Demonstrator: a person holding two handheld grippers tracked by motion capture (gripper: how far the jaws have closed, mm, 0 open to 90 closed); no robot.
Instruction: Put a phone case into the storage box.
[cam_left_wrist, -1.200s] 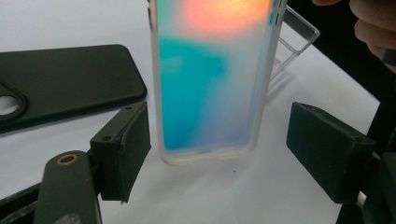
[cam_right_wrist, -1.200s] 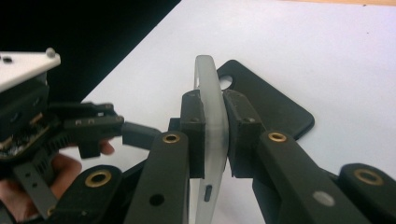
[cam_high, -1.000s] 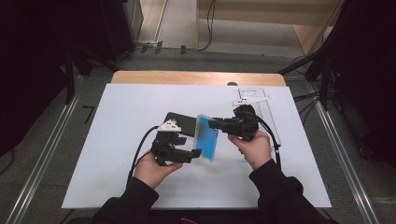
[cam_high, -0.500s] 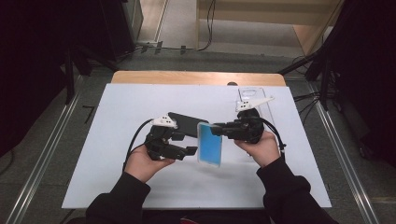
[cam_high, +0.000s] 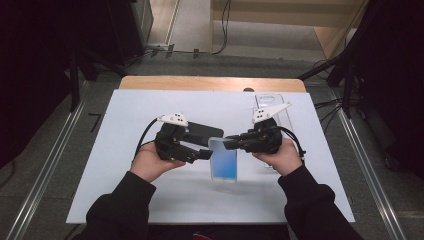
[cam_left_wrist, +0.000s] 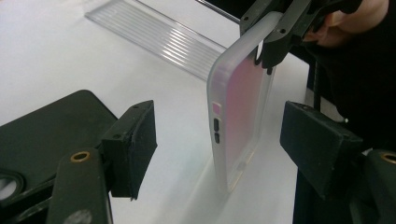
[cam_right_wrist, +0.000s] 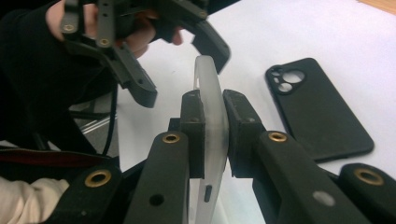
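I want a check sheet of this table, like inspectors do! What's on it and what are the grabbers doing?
Surface: white table top, wooden edge at the far end.
Job's things: frosted case held on edge, its low end at the table; black case lying flat, camera cut-outs up.
Clutter: clear case flat at the far right.
Grippers: right gripper clamped on the frosted case's top; left gripper open, jaws either side of it, not touching.
Cables: one black cable loops from each gripper.
Surroundings: grey floor, dark stands, more cables beyond the table.
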